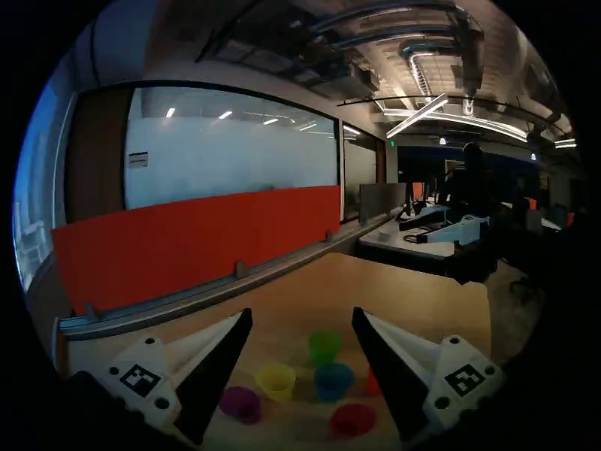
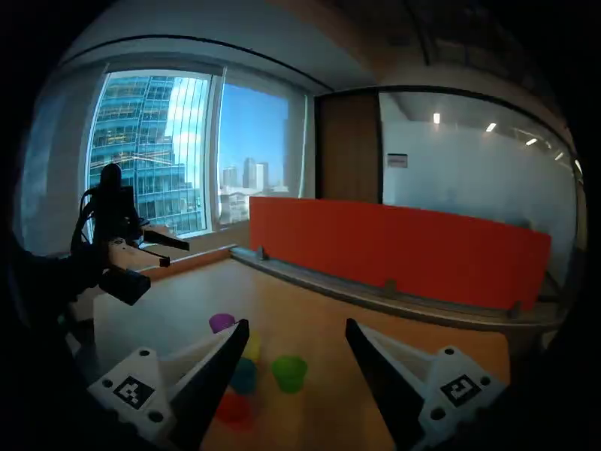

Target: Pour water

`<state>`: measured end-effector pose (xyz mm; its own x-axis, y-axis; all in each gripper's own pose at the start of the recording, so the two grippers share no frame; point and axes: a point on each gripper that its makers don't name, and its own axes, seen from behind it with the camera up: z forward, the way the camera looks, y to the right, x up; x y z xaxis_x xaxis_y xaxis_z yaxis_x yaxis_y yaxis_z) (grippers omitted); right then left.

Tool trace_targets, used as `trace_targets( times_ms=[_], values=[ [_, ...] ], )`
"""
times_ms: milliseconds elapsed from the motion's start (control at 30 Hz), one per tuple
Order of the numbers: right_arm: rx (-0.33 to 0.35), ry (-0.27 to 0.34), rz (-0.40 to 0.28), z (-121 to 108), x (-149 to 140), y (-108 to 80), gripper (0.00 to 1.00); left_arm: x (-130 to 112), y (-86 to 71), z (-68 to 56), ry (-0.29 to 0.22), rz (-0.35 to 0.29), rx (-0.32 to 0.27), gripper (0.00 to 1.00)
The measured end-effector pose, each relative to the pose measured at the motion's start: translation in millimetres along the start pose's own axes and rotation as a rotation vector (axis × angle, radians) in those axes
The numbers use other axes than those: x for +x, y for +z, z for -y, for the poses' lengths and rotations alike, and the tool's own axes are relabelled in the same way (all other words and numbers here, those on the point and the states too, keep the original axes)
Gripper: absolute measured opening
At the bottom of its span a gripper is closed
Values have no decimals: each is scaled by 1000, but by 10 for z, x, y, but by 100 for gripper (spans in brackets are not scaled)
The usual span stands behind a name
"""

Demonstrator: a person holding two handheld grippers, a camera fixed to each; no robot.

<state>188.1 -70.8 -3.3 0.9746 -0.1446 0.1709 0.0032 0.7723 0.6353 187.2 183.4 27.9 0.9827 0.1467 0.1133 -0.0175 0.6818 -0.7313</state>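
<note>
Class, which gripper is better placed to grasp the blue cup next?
Probably left: the blue cup lies between the open fingers of the left gripper; for the right gripper it sits partly behind one finger.

Wooden table (image 1: 315,286) near, orange partition (image 1: 195,233) along its far edge, frosted glass wall (image 1: 225,150) behind, bright city window (image 2: 150,150), strip lights (image 1: 417,116) overhead, dim desks (image 1: 398,240) far off.

Wood table (image 1: 300,293) w/ small coloured cups (image 1: 324,346)
</note>
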Motion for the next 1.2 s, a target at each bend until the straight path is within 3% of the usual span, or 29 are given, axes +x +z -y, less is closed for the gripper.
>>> trace_targets(
  times_ms=[700,1200],
  values=[
    [11,-36,123,-69,-512,192,99,-673,278,-227,58,133,-114,99],
    [23,-46,183,-69,-791,268,99,-1126,447,-355,61,231,-188,99]
  ],
)
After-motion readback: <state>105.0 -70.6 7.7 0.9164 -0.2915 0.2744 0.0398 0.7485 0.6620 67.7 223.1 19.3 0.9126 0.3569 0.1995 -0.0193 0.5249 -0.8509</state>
